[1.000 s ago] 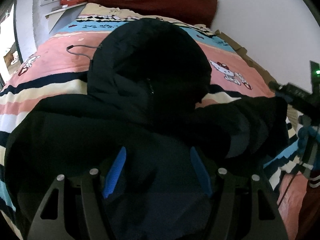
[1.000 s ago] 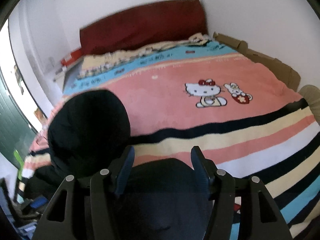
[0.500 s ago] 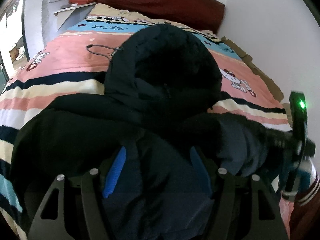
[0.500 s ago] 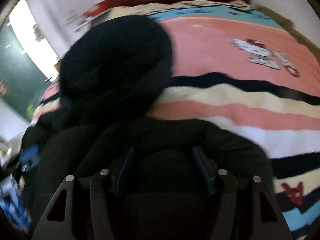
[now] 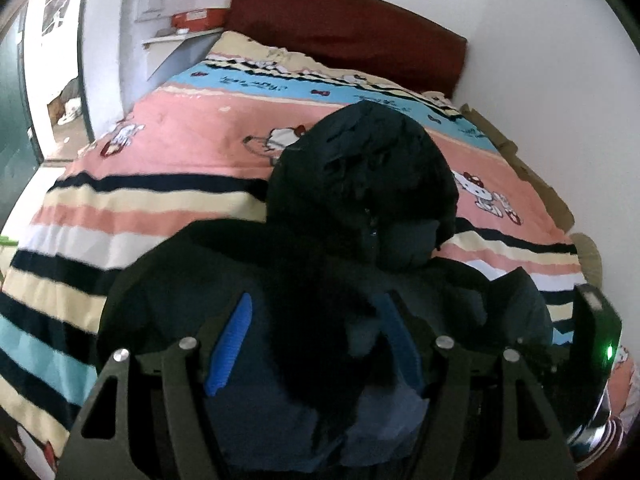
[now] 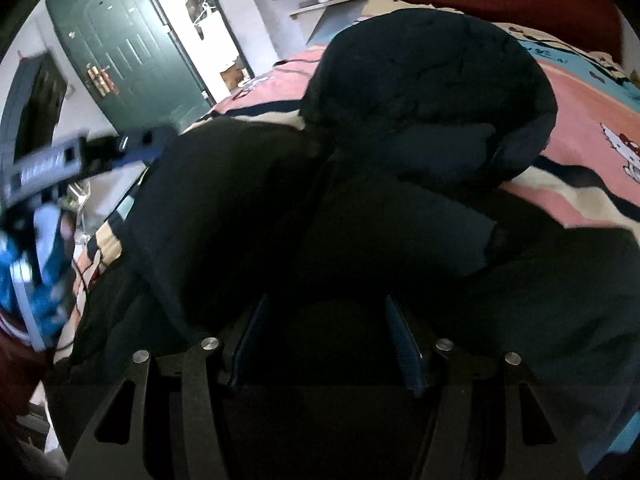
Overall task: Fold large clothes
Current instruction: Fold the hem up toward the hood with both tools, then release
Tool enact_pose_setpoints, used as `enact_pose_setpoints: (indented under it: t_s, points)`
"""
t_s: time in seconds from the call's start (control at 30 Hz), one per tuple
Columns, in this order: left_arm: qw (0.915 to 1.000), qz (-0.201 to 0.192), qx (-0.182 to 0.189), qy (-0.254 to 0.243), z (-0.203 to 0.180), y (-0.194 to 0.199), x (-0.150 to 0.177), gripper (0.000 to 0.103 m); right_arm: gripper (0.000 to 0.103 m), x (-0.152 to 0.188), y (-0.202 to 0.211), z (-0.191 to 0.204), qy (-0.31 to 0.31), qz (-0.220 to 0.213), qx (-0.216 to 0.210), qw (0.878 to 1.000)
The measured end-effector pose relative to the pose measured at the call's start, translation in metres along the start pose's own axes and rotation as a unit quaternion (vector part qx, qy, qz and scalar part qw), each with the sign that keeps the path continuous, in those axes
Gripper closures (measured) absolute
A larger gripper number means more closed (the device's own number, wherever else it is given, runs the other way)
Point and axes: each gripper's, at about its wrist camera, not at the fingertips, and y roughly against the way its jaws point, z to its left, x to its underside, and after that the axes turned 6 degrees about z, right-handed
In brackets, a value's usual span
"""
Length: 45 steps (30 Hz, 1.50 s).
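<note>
A dark navy hooded puffer jacket [image 5: 360, 184] lies face up on the bed, hood toward the headboard. My right gripper [image 6: 326, 340] is shut on a thick black sleeve [image 6: 400, 240] that it holds over the jacket's chest. In the left wrist view that gripper [image 5: 592, 340] shows at the right edge, its green light on. My left gripper [image 5: 316, 344] stands wide open low over the jacket's body. A dark fold bulges between its blue pads [image 5: 230, 340] and the left pad's face stays bare. It appears blurred at the far left as the left gripper [image 6: 132, 144] in the right wrist view.
The bed carries a striped pink, cream and blue cartoon blanket [image 5: 180, 152] and has a dark red headboard [image 5: 348, 28]. A white wall runs along the right side, with cardboard [image 5: 532, 176] in the gap. A green door [image 6: 128, 52] and a shelf [image 5: 180, 36] are to the left.
My right gripper swung left and down across the bed with the sleeve, from the bare blanket to over the jacket's chest. My left gripper rose and drew back, showing more blanket to the left.
</note>
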Motion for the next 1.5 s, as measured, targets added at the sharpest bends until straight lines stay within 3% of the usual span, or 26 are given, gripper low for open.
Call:
enact_pose_setpoints:
  t_s: [0.17, 0.27, 0.47, 0.63, 0.8, 1.03, 1.2, 1.27, 1.33, 1.4, 1.5]
  points:
    - [0.9995, 0.017, 0.006, -0.026, -0.025, -0.026, -0.005, 0.038, 0.044, 0.014, 0.007, 0.007, 0.013, 0.009, 0.006, 1.0]
    - [0.9979, 0.049, -0.018, -0.04, -0.034, -0.055, 0.008, 0.038, 0.044, 0.017, 0.013, 0.007, 0.023, 0.014, 0.016, 1.0]
    - [0.9954, 0.069, -0.036, -0.056, -0.036, -0.07, 0.045, 0.037, 0.044, 0.019, 0.05, -0.01, 0.007, -0.027, 0.038, 0.999]
    - [0.994, 0.071, -0.058, -0.061, -0.038, -0.06, 0.064, 0.037, 0.043, 0.026, 0.08, -0.048, -0.034, -0.068, 0.121, 0.99]
    - [0.9944, 0.073, -0.062, -0.046, -0.034, -0.062, 0.076, 0.036, 0.042, 0.045, 0.054, -0.072, -0.059, -0.037, 0.137, 0.988]
    - [0.9941, 0.079, -0.064, -0.039, -0.031, -0.082, 0.074, 0.033, 0.041, 0.053, 0.027, -0.083, -0.087, -0.039, 0.13, 0.987]
    - [0.9955, 0.07, -0.055, -0.034, -0.025, -0.057, 0.072, 0.034, 0.041, 0.05, 0.027, -0.067, -0.086, 0.001, 0.174, 0.981]
    - [0.9959, 0.051, -0.066, -0.035, -0.019, -0.043, 0.071, 0.033, 0.04, 0.049, 0.039, -0.056, -0.091, -0.01, 0.177, 0.98]
    - [0.9958, 0.063, -0.062, -0.023, -0.009, -0.041, 0.072, 0.033, 0.04, 0.054, 0.049, -0.045, -0.091, -0.03, 0.166, 0.981]
    - [0.9951, 0.079, -0.055, -0.026, -0.007, -0.038, 0.076, 0.033, 0.038, 0.062, 0.043, -0.037, -0.096, -0.012, 0.171, 0.98]
    - [0.9955, 0.068, -0.059, -0.03, -0.01, -0.014, 0.079, 0.033, 0.038, 0.069, 0.043, -0.029, -0.111, 0.003, 0.184, 0.977]
